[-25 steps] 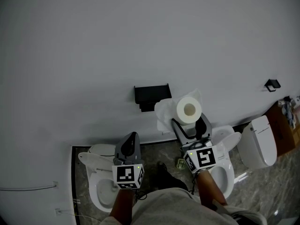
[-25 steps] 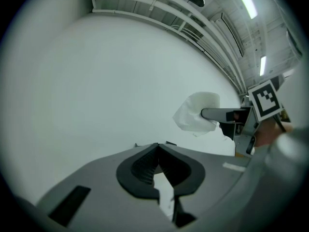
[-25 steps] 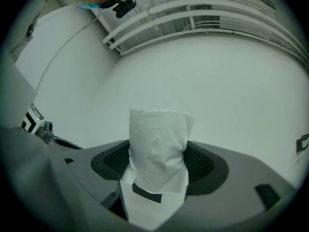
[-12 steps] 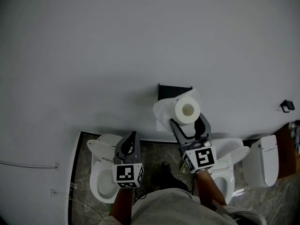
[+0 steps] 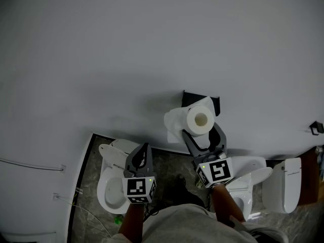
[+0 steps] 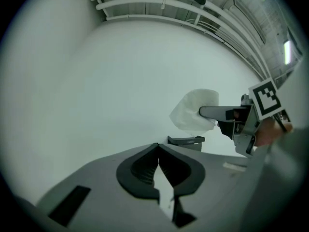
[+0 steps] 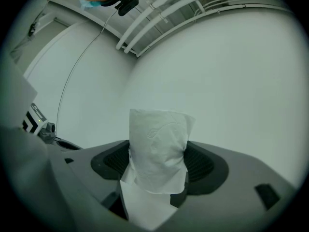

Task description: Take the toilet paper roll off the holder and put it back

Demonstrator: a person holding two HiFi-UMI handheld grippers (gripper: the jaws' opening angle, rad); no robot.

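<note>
My right gripper (image 5: pixel 203 133) is shut on the white toilet paper roll (image 5: pixel 201 119), whose core faces the head camera and whose loose sheet hangs to the left. Right behind the roll, the black holder (image 5: pixel 214 103) is fixed to the grey wall and is partly hidden by it. In the right gripper view the roll (image 7: pixel 159 146) stands between the two jaws with a sheet trailing down. The left gripper view shows the roll (image 6: pixel 190 111) in the right gripper (image 6: pixel 227 114), above the holder (image 6: pixel 186 140). My left gripper (image 5: pixel 144 153) is shut and empty, lower left of the roll.
A white toilet (image 5: pixel 110 184) with raised lid stands below the left gripper. A second toilet (image 5: pixel 247 182) is under the right one, a third (image 5: pixel 281 185) further right. A black hook (image 5: pixel 317 128) and a cable (image 5: pixel 30 164) are on the wall. The floor is dark marble.
The right gripper has carried the roll leftward along the wall until it sits in front of the holder, which was off to its left before. The left gripper stays shut and low.
</note>
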